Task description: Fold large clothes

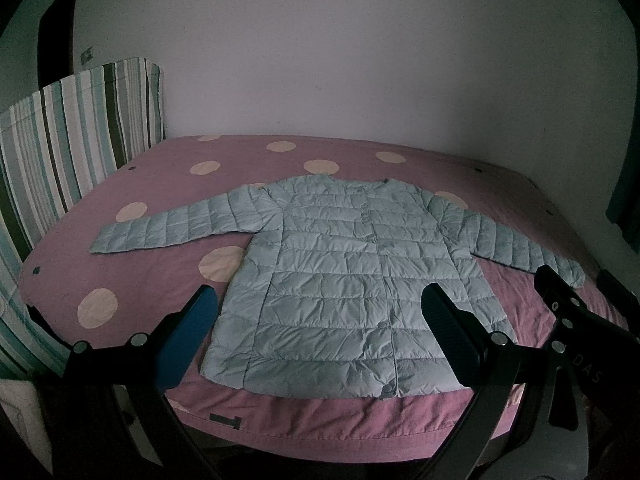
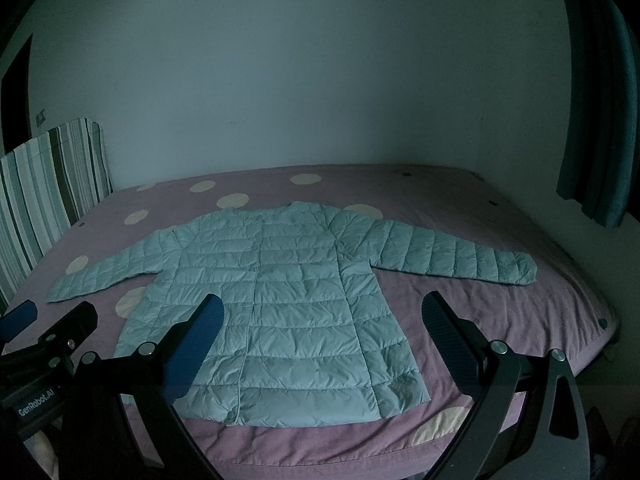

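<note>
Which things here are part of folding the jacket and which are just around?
For the job: puffer jacket lying flat, unfolded; left gripper open; right gripper open; pink dotted bed as the folding surface.

Just around: striped headboard; teal curtain.

**Black linkages, blue pads**

The left gripper (image 1: 320,332) is a matt black frame of flat bars joined at round silver pivot screws. Its two fingers differ — one pad (image 1: 188,344) is smooth bright blue, the other (image 1: 450,332) black with a fine dotted grip texture.

The right gripper (image 2: 322,338) is built the same way: a blue pad (image 2: 194,346), a textured black pad (image 2: 450,340), silver screw heads at each joint, and a slotted cut-out in the outer black bar.

Beside the blue pad of the right gripper, the other tool's black body carries white "GenRobot.AI" lettering — in the left view, faint letters "DAS" mark the neighbouring body.
</note>
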### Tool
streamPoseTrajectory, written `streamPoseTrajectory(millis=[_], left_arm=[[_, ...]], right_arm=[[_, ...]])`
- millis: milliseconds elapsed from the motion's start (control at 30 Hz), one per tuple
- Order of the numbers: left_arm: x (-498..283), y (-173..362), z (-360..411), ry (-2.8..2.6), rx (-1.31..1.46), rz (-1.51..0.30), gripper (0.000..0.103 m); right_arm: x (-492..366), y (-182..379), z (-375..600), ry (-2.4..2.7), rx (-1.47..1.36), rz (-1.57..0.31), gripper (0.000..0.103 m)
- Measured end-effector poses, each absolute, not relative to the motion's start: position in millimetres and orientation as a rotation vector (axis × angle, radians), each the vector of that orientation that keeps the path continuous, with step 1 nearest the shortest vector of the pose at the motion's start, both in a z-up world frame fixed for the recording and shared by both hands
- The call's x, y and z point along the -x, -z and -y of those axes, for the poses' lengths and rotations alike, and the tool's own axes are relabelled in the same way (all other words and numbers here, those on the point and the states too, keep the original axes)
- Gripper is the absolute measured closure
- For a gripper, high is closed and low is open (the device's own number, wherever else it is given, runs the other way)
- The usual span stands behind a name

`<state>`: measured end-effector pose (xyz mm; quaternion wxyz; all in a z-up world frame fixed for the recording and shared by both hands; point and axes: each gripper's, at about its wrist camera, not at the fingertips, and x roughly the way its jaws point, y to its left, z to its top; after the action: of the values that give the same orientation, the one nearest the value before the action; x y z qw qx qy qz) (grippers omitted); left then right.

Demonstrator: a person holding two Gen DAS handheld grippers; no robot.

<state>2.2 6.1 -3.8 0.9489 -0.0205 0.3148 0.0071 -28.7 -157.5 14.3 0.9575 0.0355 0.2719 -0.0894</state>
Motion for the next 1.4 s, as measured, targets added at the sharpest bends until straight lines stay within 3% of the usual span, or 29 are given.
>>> streamPoseTrajectory(millis=[1400], left_arm=[[-26, 29, 0, -0.011, 0.032, -0.708, 0.002]], right_arm=[[-7, 0, 154, 0.151, -0.1, -0.618, 0.005]])
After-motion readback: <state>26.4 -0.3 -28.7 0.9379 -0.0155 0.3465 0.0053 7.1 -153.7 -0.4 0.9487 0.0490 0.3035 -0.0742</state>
